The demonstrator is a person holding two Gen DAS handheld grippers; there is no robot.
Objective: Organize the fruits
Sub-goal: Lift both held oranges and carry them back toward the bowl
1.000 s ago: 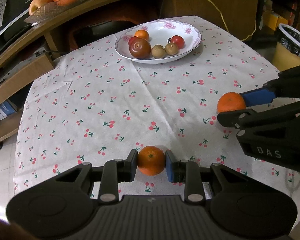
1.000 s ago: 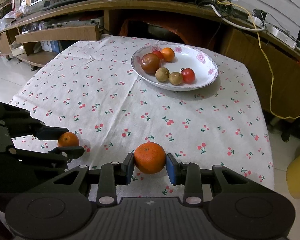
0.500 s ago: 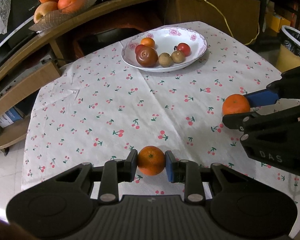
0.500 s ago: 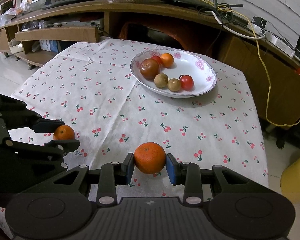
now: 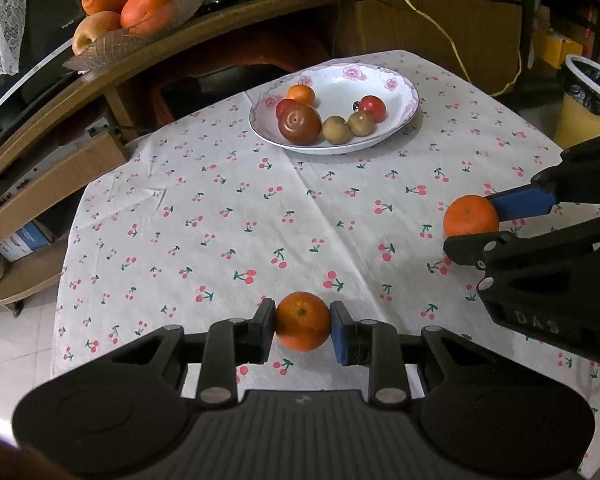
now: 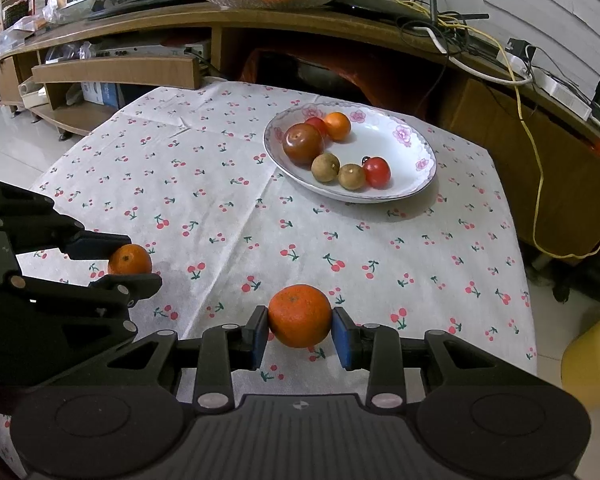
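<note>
Left gripper [image 5: 302, 327]: jaws narrowed onto a small tangerine [image 5: 302, 326], pinched at both sides, above the near tabletop [image 5: 260, 208] edge. Right gripper [image 6: 300, 327]: jaws likewise clamped on a larger tangerine [image 6: 299, 315]. Both held apart, side by side. Flowered plate [image 6: 412, 160] with mixed fruit sits at the far edge; bare cherry-print cloth lies between. Cabinet behind.
</note>
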